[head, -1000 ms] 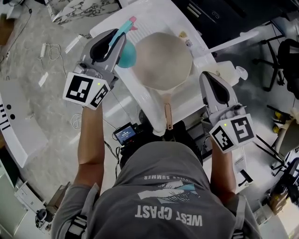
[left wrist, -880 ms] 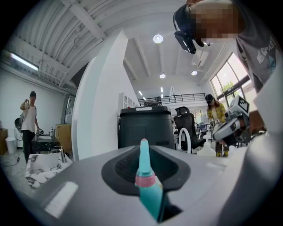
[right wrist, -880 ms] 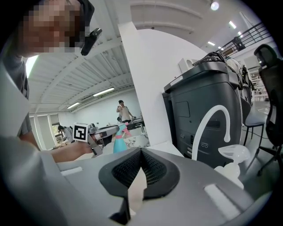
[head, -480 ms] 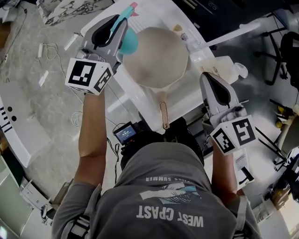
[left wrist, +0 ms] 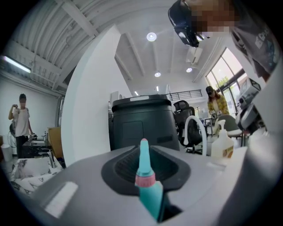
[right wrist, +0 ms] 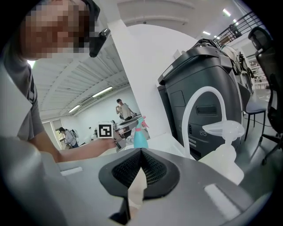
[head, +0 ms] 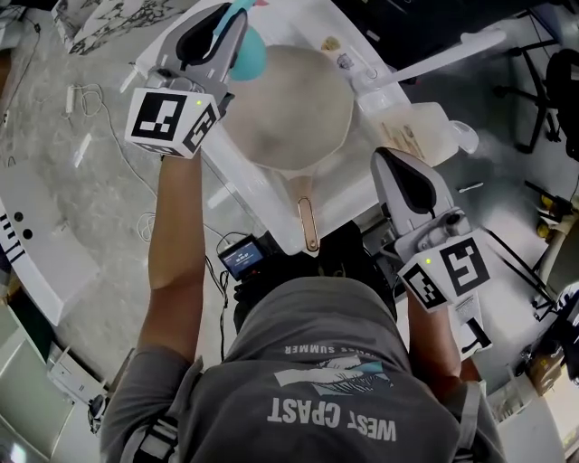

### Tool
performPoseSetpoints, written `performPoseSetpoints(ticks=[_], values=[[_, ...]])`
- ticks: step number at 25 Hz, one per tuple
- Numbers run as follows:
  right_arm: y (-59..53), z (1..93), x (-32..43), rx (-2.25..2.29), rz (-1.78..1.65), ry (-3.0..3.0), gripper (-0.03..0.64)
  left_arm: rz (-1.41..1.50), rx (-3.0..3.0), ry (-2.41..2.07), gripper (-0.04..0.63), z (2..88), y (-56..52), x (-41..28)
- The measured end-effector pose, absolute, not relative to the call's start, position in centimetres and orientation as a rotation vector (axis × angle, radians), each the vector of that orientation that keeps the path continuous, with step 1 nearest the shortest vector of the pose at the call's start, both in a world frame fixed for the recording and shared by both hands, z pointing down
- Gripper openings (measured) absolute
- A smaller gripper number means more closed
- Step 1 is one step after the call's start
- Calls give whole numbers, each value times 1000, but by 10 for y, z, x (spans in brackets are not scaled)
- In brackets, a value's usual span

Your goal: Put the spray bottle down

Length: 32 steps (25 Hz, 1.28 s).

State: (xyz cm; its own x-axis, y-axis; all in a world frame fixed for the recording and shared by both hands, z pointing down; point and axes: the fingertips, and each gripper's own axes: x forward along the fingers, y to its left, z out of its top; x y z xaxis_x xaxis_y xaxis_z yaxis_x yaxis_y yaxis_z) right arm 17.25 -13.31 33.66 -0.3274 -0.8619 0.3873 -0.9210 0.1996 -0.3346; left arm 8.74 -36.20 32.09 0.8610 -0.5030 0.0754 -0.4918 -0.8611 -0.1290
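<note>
- White table (head: 258,190): carries the pan; its near edge faces the person.
- Beige pan (head: 285,104): sits on the table with its handle pointing toward the person.
- Left gripper (head: 228,25): clamped narrowly on the teal spray bottle (head: 248,52), held upright just beside the pan's far left rim.
- Right gripper (head: 389,163): jaws drawn together with nothing gripped, near the table's right edge.
- Clear pump bottle (head: 421,136): stands just beyond the right gripper.

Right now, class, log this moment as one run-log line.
left gripper: shut on teal spray bottle, beside pan | right gripper: shut, empty | status: bottle not released
</note>
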Motion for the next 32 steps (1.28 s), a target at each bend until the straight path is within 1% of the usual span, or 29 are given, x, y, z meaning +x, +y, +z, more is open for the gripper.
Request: performPoseSetpoints(ticks=[32], values=[[-134,375,160,1614,941,-2327,2,-43,-2983,671,63,394,-442,182]])
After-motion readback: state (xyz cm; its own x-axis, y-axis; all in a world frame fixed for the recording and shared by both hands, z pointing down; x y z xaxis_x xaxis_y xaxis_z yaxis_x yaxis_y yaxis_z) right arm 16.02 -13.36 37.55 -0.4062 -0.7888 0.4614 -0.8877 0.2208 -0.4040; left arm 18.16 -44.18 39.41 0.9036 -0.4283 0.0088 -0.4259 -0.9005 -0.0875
